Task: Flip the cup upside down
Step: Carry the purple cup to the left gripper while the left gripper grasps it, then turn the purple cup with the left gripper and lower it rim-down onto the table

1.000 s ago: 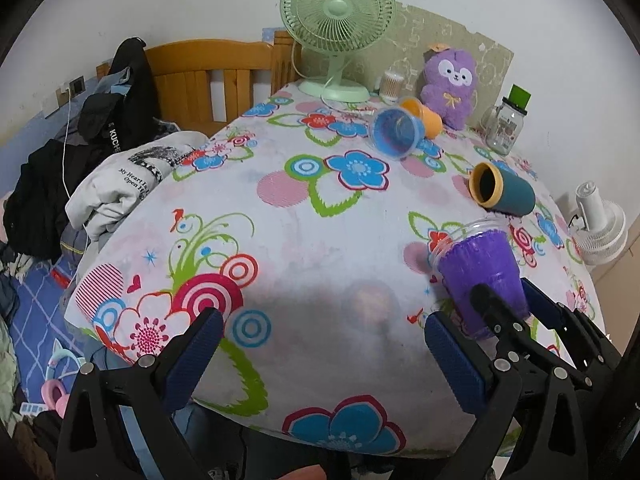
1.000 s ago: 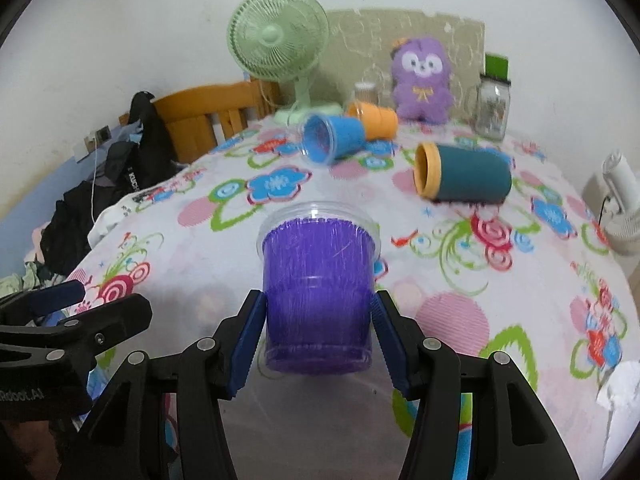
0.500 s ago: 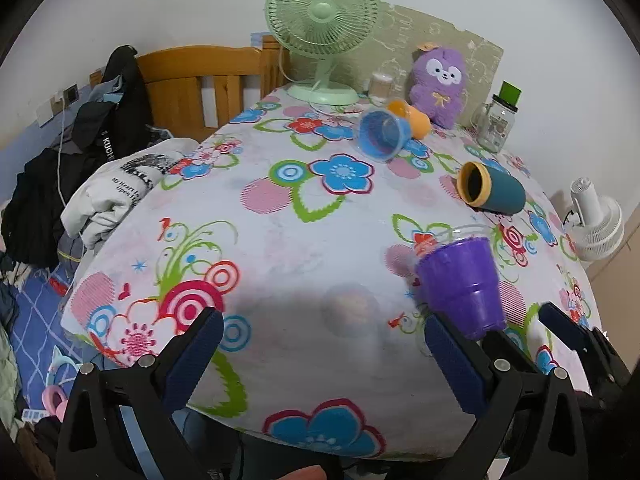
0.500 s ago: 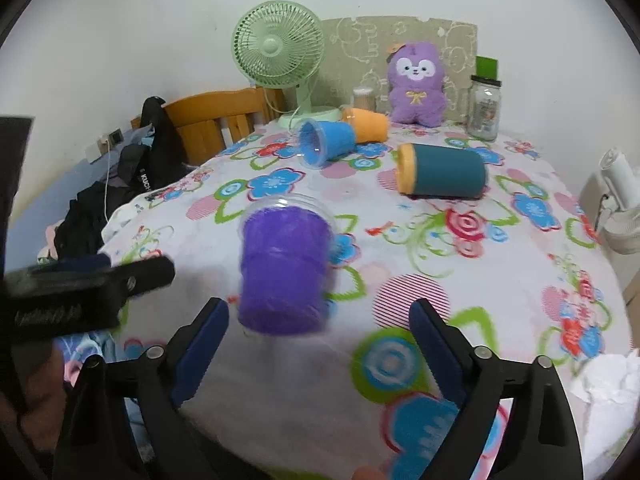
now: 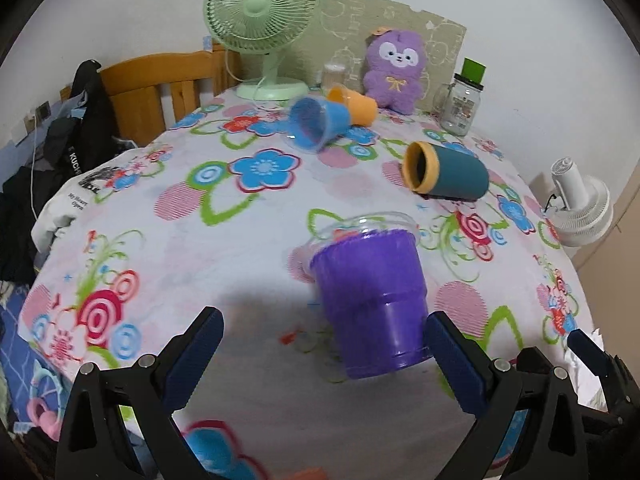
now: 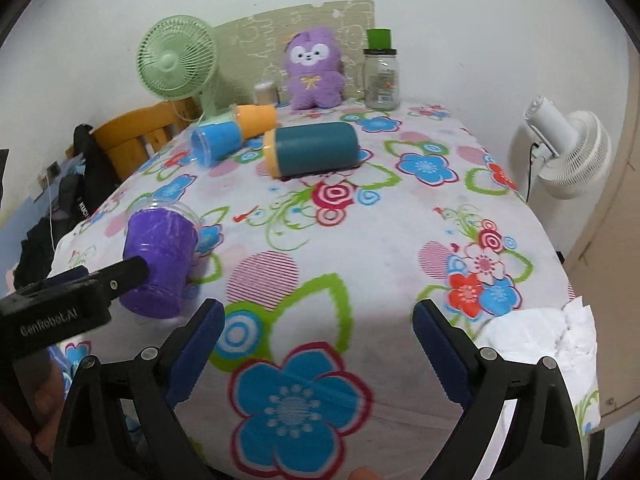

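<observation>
A purple cup [image 5: 372,300] with a clear rim stands upright on the flowered tablecloth [image 5: 168,248], near the front edge. My left gripper [image 5: 326,350] is open, and the cup sits between its fingers, closer to the right finger, touching neither. In the right wrist view the same cup [image 6: 158,258] is at the left with a left gripper finger in front of it. My right gripper [image 6: 318,338] is open and empty, well to the right of the cup.
A teal cup with an orange rim [image 5: 446,174], a blue cup [image 5: 316,120] and an orange cup [image 5: 354,104] lie on their sides further back. A green fan [image 5: 262,20], purple plush [image 5: 394,68] and glass jar [image 5: 460,104] stand at the rear. A white fan [image 6: 568,152] stands off the right edge.
My right gripper opened, let go of the purple cup and moved off to the right. My left gripper moved right until the cup stood between its open fingers.
</observation>
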Motion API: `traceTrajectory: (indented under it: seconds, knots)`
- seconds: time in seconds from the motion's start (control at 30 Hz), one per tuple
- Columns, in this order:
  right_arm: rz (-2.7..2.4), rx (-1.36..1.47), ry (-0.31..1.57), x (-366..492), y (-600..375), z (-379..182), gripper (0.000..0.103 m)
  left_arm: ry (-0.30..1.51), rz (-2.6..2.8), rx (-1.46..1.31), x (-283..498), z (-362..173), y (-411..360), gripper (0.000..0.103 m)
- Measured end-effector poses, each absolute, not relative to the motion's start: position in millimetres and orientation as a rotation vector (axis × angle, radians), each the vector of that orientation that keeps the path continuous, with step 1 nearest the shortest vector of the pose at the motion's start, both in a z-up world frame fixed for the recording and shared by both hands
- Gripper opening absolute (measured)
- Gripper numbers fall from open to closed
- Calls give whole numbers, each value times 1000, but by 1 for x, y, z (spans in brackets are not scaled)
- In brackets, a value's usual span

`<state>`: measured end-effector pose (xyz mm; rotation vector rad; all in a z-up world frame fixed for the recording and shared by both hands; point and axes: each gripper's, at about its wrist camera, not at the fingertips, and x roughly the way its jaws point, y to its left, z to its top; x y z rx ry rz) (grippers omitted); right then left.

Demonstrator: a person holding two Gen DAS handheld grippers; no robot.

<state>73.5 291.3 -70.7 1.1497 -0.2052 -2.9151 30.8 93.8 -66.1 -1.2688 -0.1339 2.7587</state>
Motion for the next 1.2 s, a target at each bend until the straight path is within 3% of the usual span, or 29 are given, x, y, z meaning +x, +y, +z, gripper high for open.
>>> traceTrajectory:
  seconds: [0.4,0.77,1.2]
  knots:
    - [-2913,1165,-303,76,316,-80,96,-4,2760,-1305,29,-95,129,99]
    - [-2888,1165,-327,72,314,-86,96,32,2776,-1268,31,-101,125,60]
    - [-2877,1156,-307,71,303,-85,96,-9,2843,-1134,41,-70,108,55]
